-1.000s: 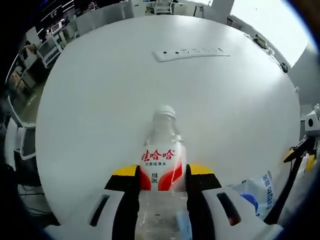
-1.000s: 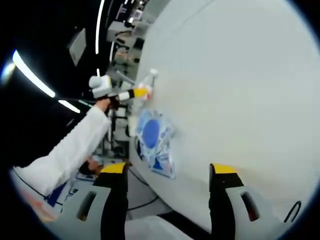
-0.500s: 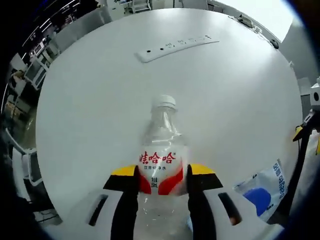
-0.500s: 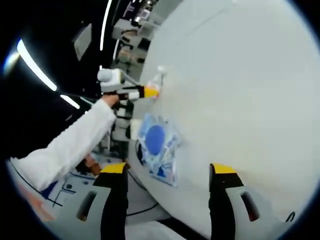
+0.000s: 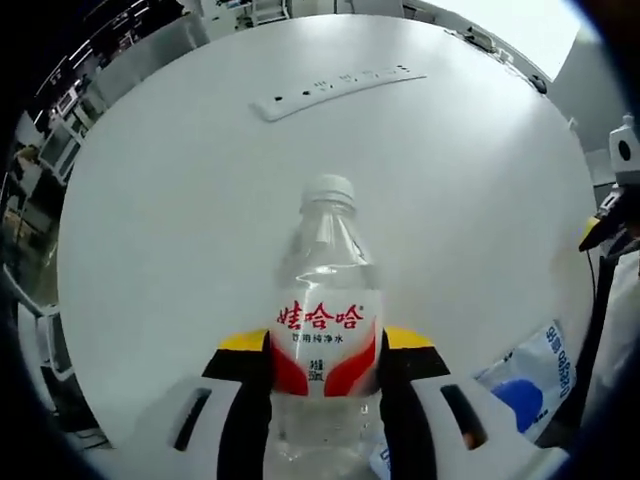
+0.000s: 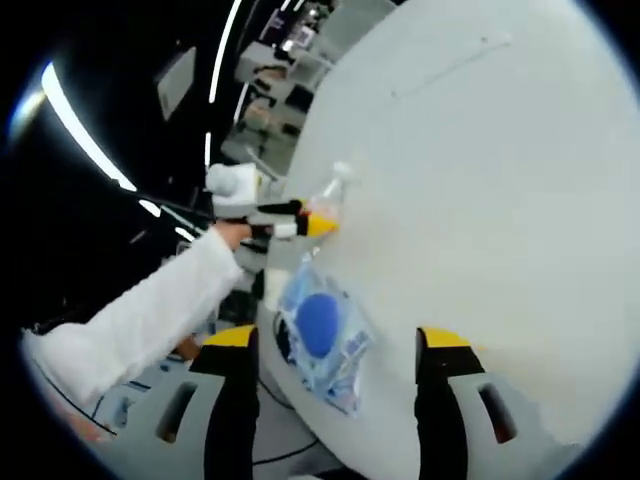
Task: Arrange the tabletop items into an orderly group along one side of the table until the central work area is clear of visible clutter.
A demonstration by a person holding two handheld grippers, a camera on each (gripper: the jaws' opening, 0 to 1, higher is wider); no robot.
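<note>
A clear water bottle [image 5: 324, 300] with a white cap and a red and white label stands between the yellow-tipped jaws of my left gripper [image 5: 323, 345], which is shut on it. In the right gripper view the same bottle [image 6: 330, 196] and the left gripper [image 6: 300, 218] show at the table's near edge, held by a white-sleeved arm [image 6: 140, 320]. A clear packet with a blue disc [image 6: 322, 332] lies flat near the table edge, ahead of my right gripper [image 6: 335, 345], whose jaws stand open and empty. The packet [image 5: 530, 375] also lies to the bottle's right.
The round white table [image 5: 200, 200] carries a white power strip [image 5: 335, 88] at its far side. My right gripper [image 5: 610, 215] enters the left gripper view from the right edge. Desks and chairs stand beyond the table [image 6: 480, 180].
My left gripper has carried the bottle a little further over the table. The right gripper view has shifted, so the packet sits lower and nearer its jaws.
</note>
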